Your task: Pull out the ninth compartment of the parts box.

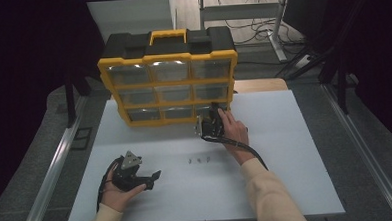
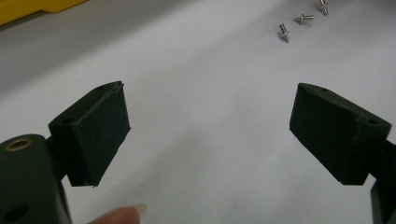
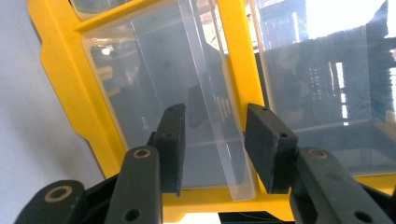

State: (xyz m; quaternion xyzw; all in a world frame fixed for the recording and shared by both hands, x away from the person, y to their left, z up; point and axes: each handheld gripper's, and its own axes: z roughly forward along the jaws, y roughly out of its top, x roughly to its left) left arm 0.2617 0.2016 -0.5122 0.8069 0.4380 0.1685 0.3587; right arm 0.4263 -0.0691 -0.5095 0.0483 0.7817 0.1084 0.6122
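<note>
Left tongs (image 1: 154,178) rest low on white worktop (image 1: 286,151), held in left hand (image 1: 116,191); jaws wide apart, nothing between them. Three small screws (image 1: 198,160) lie mid-worktop, well apart from both tongs. Right tongs (image 3: 212,140) at lower right drawer of yellow organiser (image 1: 168,76); jaws partly closed, straddling clear drawer handle (image 3: 212,116); pads near handle, contact not visible. Organiser stands upright at far edge of worktop.

Glossy clear plastic drawer (image 3: 187,107), shiny metal screws (image 2: 302,18)
</note>
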